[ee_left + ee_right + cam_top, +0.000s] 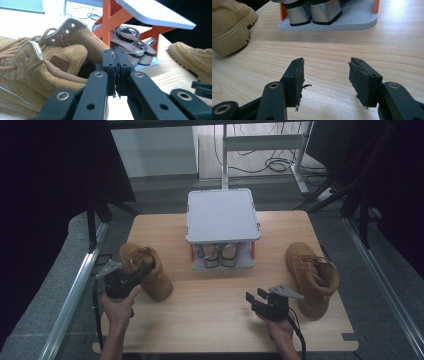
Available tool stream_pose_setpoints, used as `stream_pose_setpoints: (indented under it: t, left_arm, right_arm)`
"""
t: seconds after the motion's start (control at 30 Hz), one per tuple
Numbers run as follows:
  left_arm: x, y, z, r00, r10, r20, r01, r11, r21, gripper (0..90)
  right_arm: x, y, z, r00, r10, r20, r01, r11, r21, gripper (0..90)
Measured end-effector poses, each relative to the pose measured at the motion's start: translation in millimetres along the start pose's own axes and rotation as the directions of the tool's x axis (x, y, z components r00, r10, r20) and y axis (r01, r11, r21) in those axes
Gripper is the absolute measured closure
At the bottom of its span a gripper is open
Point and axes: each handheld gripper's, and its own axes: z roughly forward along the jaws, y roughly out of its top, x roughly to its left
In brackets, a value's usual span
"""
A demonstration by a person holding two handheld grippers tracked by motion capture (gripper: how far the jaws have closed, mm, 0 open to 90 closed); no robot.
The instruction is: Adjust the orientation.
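Lighting: table (225, 320) evenly lit, surroundings dark — glare at left gripper view's top-left corner; near jaws slightly soft.

Lab/test setup: black curtains (45, 180), alu rails (70, 305), floor cables (270, 165).

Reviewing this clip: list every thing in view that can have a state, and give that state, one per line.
Left claw: shut, nothing between its jaws, beside the left boot.
Right claw: open, empty, above bare table.
Left boot: upright on the table, laces loose.
Right boot: upright on the table, untouched.
Shoe rack: top shelf bare.
Sandals: stowed as a pair on the rack's lower shelf.
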Motion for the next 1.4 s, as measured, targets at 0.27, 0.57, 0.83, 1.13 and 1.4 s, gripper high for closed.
stream_pose_setpoints:
  t: [0.27, 0.57, 0.83, 1.13, 1.4]
  left_arm:
    - [-20.1, -11.8, 6.6, 0.9983, 0.025, 0.053, -0.026, 0.9997, 0.006, 88.1]
    - [-42.6, -31.7, 33.1, 0.9958, 0.078, 0.047, -0.080, 0.9962, 0.033, 88.8]
    - [-46.4, -42.1, 59.5, 0.9957, 0.092, -0.011, -0.092, 0.9947, 0.045, 89.3]
    - [-38.0, -53.5, 67.1, 0.9974, 0.055, -0.046, -0.053, 0.9971, 0.054, 89.1]
    - [-24.9, -56.7, 63.2, 0.9969, 0.014, -0.077, -0.012, 0.9996, 0.026, 88.9]
  right_arm:
    - [-0.6, -1.1, 1.1, 1.0000, 0.001, 0.005, -0.001, 1.000, 0.004, 45.7]
    - [-2.9, -0.2, -1.3, 0.9999, 0.015, 0.002, -0.015, 1.000, -0.005, 45.5]
    - [-1.5, -1.3, 0.3, 1.0000, 0.008, 0.003, -0.008, 1.000, -0.001, 45.2]
    - [-2.2, -1.9, 0.4, 0.9999, 0.007, 0.008, -0.007, 1.000, 0.000, 45.2]
    - [-1.2, -3.1, 1.6, 0.9998, 0.004, 0.018, -0.004, 1.000, -0.003, 45.2]
